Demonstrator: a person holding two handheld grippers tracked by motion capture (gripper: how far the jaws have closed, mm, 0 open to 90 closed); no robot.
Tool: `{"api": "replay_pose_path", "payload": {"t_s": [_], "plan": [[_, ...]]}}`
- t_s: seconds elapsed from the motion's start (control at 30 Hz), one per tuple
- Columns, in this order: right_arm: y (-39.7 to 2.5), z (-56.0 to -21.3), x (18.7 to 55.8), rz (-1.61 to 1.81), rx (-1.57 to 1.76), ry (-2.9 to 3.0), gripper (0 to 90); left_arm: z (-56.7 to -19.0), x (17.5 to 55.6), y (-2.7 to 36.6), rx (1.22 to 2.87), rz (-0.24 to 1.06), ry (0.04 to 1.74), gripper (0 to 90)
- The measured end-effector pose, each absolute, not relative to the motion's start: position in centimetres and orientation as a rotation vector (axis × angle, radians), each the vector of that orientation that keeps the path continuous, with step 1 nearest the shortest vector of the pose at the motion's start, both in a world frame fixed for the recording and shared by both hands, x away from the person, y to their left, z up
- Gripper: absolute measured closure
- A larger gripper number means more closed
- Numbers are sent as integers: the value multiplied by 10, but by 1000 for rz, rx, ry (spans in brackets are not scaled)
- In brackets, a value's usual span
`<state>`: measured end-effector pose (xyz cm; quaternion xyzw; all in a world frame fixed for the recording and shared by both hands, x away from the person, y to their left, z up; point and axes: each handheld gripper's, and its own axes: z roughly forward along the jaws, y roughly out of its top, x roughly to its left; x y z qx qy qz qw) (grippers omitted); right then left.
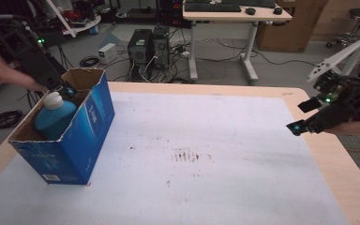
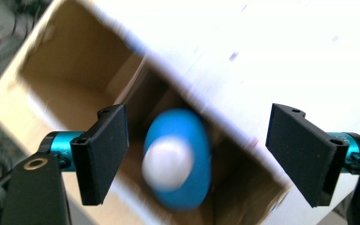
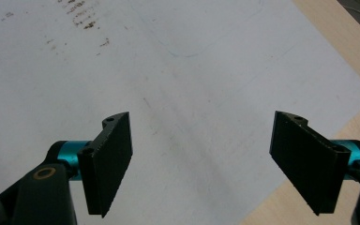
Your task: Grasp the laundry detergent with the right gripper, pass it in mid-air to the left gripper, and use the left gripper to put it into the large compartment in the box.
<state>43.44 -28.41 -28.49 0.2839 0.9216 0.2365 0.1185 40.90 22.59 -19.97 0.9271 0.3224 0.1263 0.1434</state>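
Note:
A blue cardboard box [image 1: 77, 140] with an open top stands at the table's left. Inside it stands a blue bottle with a white cap [image 1: 54, 117]. My left gripper [image 1: 62, 89] hovers just above the box's far end, over the bottle, and is open. In the left gripper view the bottle [image 2: 178, 161] lies blurred between and below the wide-apart jaws, inside the brown box interior [image 2: 70, 84]. My right gripper [image 1: 296, 127] hangs open over the table's right side; in the right gripper view [image 3: 201, 164] nothing is between its jaws.
A white mat [image 1: 206, 154] with dark smudges [image 1: 186, 155] covers most of the wooden table [image 1: 337, 164]. Beyond the table stand computer towers [image 1: 147, 47], cables and a desk [image 1: 236, 14].

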Motion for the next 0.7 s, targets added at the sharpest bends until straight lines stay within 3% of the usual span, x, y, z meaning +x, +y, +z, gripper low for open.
{"api": "replay_pose_path", "payload": {"t_s": [0.4,0.6,0.67,0.7], "plan": [[-271,-280,425,721,768,2718,208,-235,426,138,2730,257,620,214],[-266,-277,425,742,755,2723,207,-252,427,117,2737,266,564,214],[-265,-277,426,736,748,2728,115,-256,426,113,2748,268,542,214],[-264,-276,426,732,750,2725,116,-258,425,111,2753,266,537,214]]}}
